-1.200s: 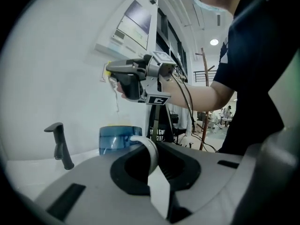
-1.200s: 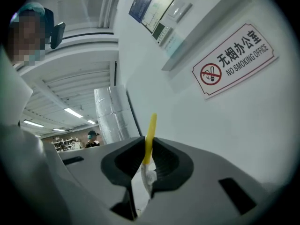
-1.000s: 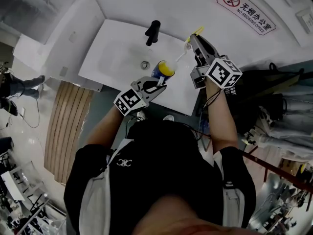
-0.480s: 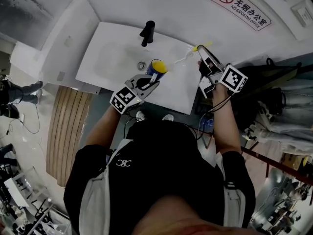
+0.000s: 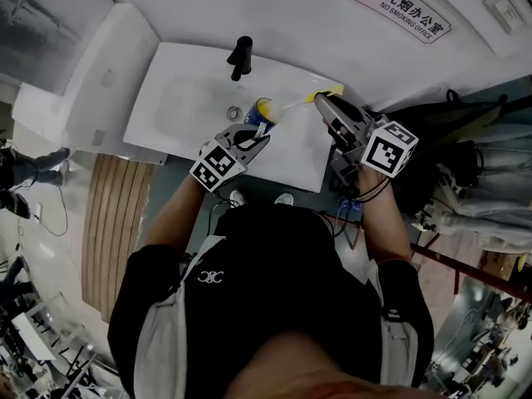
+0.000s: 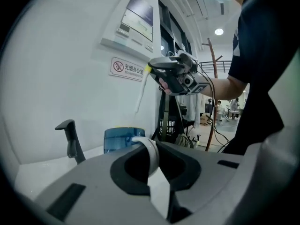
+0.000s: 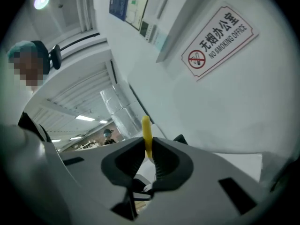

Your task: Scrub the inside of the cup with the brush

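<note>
- White sink [image 5: 179,98], black faucet [image 5: 240,56] at back.
- Blue cup [image 5: 261,111] over basin, white handle [image 6: 150,154] pinched by left gripper [image 5: 259,131].
- Right gripper [image 5: 322,102] clamped on brush [image 5: 293,104], yellow end; tip just above cup mouth.

Wall [image 5: 249,7] white, no-smoking sign [image 5: 397,9] — slatted wood panel [image 5: 112,223], perhaps flooring, at left.

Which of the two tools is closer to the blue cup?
Left. The left tool grips the cup's white handle; the right tool holds the brush off to the cup's right.
</note>
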{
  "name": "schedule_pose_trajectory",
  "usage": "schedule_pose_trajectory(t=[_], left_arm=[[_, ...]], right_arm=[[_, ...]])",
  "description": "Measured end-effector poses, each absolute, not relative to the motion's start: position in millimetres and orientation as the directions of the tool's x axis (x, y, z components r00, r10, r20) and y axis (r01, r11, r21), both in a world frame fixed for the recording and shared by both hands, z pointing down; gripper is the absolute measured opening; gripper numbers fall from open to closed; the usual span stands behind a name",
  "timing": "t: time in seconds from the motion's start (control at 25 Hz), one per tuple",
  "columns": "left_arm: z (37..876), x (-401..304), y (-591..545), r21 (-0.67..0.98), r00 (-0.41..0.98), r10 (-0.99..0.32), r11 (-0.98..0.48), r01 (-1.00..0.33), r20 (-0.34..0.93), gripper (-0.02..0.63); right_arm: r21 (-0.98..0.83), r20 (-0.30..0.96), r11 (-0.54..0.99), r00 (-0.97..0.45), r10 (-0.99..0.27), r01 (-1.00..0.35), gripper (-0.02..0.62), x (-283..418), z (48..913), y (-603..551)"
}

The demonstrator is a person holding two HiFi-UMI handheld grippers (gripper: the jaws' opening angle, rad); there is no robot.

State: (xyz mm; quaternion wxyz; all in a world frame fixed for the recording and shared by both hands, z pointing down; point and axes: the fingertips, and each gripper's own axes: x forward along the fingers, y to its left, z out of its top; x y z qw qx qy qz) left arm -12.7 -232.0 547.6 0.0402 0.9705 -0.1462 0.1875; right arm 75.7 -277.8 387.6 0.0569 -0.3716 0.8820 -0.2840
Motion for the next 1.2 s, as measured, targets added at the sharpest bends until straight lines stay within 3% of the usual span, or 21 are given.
schedule_pose_trajectory(t=[0.44, 0.88, 1.2], left_arm=[[538, -2, -201, -0.027, 0.906, -0.185, -0.982, -0.189, 0.381, 0.041], [506, -23, -193, -0.001, 0.931, -0.216, -0.974, -0.226, 0.294, 0.043], [515, -42, -218, 0.124, 0.925, -0.279, -0.94, -0.318, 0.257, 0.043]], right_arm=[[-0.424, 0.058, 0.715, -0.805, -0.591, -0.556, 0.051, 18, 360, -304], [-0.541, 0.072, 0.555, -0.692, -0.718, -0.632, 0.051, 75, 395, -365], [-0.608, 0.099, 0.532, -0.721, -0.685, -0.589, 0.049, 104, 418, -327]])
